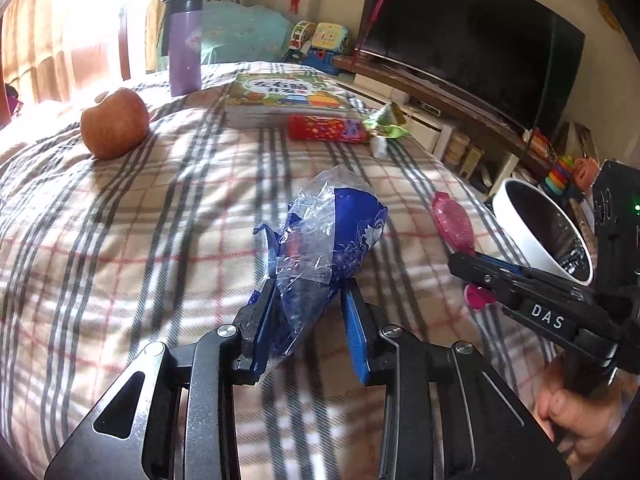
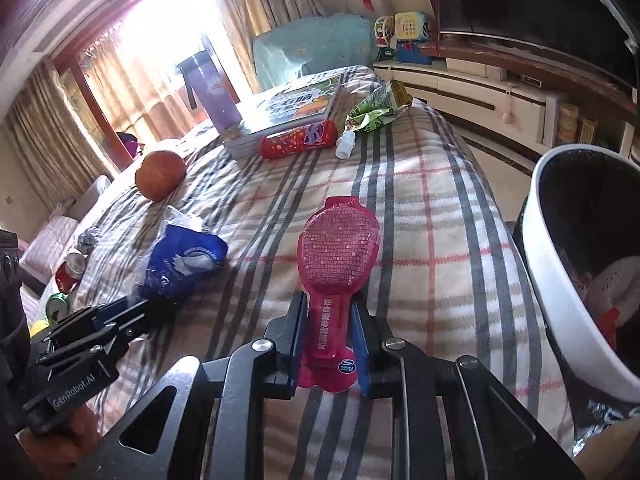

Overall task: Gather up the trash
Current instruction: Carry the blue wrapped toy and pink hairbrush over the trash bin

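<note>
My left gripper [image 1: 308, 296] is shut on a crumpled blue and clear plastic wrapper [image 1: 328, 236], just above the plaid bed cover; the wrapper also shows in the right wrist view [image 2: 180, 264]. My right gripper [image 2: 328, 312] is shut on the stem of a pink spoon-shaped pouch [image 2: 340, 248], which also shows in the left wrist view [image 1: 452, 220]. A white bin with a black liner [image 2: 560, 280] stands at the bed's right edge, with some rubbish inside. A red tube wrapper [image 2: 298, 140], a green wrapper [image 2: 376, 112] and a small white bottle [image 2: 345, 145] lie further back.
An apple [image 1: 114, 122], a purple tumbler [image 1: 185, 46] and a stack of books [image 1: 288, 100] sit on the bed [image 1: 120, 240]. Cans [image 2: 70, 272] lie at its left. A TV [image 1: 480, 32] and a low cabinet [image 2: 500, 92] stand to the right.
</note>
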### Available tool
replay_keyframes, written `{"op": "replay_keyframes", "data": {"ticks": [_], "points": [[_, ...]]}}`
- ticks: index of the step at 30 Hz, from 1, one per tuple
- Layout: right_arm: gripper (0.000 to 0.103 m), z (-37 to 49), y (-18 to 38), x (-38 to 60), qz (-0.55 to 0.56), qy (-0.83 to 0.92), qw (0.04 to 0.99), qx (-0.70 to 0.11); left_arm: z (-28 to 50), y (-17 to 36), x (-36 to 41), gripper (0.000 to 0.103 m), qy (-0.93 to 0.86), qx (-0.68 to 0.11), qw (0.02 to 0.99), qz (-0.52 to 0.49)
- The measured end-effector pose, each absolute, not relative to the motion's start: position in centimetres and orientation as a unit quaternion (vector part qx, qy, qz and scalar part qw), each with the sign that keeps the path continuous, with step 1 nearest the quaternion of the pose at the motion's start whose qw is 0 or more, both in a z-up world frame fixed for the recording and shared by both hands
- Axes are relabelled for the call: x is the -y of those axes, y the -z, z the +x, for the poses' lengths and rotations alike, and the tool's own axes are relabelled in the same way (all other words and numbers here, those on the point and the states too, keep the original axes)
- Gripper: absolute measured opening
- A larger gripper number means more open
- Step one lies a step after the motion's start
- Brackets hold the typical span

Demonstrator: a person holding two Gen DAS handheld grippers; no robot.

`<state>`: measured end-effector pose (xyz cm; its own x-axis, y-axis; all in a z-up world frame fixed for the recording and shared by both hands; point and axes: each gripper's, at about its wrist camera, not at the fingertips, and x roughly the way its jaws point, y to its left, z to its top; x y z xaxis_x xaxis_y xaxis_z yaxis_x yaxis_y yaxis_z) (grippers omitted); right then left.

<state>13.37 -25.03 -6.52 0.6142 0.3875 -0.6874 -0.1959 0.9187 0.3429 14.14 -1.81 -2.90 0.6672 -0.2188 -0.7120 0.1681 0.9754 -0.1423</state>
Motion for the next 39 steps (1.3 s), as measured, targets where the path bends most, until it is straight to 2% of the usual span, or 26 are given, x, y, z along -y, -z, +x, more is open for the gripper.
{"op": "replay_keyframes", "data": {"ticks": [39], "points": [[0.021, 6.4, 3.9, 32.7, 0.18, -0.128, 0.905, -0.362, 10.4, 1.5, 10.5, 0.03, 0.178, -0.394, 0.901, 0.023]]}}
